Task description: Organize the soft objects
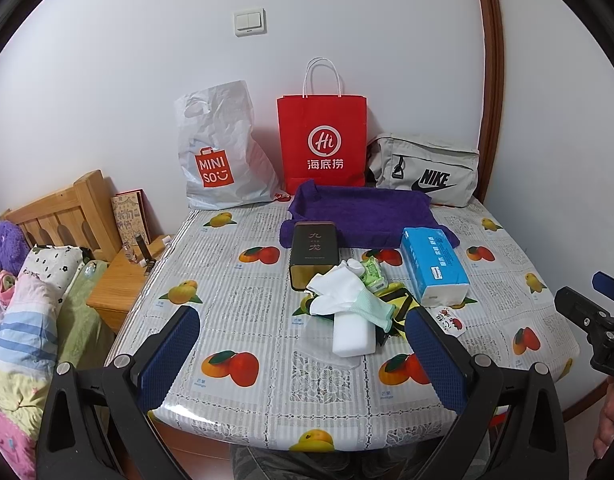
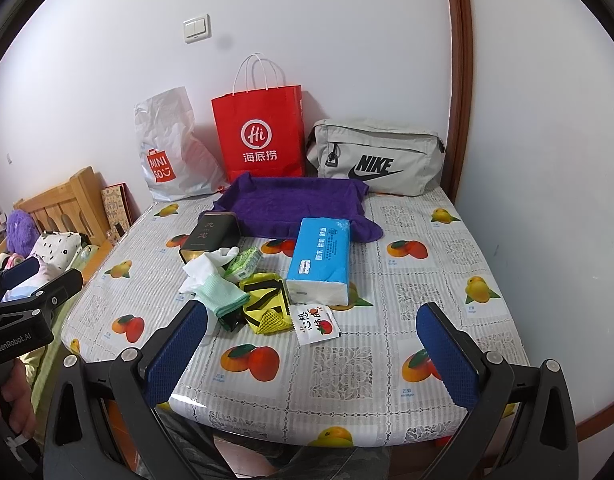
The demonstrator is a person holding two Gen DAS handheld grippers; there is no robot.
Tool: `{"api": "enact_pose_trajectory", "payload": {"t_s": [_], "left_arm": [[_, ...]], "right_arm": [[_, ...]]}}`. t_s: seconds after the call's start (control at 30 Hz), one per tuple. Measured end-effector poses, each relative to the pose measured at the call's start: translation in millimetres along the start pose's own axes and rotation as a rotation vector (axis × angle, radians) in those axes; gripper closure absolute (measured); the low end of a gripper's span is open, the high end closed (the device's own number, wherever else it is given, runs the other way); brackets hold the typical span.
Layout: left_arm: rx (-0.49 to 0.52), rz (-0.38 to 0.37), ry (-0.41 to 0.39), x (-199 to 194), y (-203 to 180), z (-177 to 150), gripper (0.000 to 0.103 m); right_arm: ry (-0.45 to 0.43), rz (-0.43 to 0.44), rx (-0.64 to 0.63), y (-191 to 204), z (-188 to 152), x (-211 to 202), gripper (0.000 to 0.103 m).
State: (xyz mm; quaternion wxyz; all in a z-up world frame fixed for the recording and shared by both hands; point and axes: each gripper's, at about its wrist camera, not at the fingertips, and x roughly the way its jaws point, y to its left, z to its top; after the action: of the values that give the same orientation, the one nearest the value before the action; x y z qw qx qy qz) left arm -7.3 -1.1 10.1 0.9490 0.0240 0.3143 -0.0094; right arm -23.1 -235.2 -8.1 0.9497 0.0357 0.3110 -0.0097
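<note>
The left tool [image 1: 303, 348] and the right tool [image 2: 311, 350] both hang wide apart and hold nothing, low in their frames above the tabletop [image 1: 235, 292]. At mid-frame lies a heap of soft things: white gloves [image 1: 331, 288], a white sponge [image 1: 353, 332], yellow mesh [image 2: 269, 308]. A purple towel [image 2: 291, 204] lies behind it, a blue tissue pack [image 2: 323, 260] to the right.

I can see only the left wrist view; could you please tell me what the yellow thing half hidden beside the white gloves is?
Observer: A yellow mesh pouch with black straps; a glove overlaps its left edge with its green cuff.
Operator: Thank you. Is the right gripper holding anything?
Observer: No, the right gripper is open, its fingers empty above the table.
Operator: Does the pouch reach the tissue pack?
Observer: Its far corner seems to touch the blue tissue pack.
</note>
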Motion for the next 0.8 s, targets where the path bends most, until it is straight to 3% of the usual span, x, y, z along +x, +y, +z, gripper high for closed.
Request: {"api": "enact_pose_trajectory", "payload": {"t_s": [0.8], "left_arm": [[-0.003, -0.009, 0.002, -7.2, 4.9, 8.3, 0.000]], "right_arm": [[0.002, -0.013, -0.018, 2.9, -0.6, 2.3, 0.000]]}}
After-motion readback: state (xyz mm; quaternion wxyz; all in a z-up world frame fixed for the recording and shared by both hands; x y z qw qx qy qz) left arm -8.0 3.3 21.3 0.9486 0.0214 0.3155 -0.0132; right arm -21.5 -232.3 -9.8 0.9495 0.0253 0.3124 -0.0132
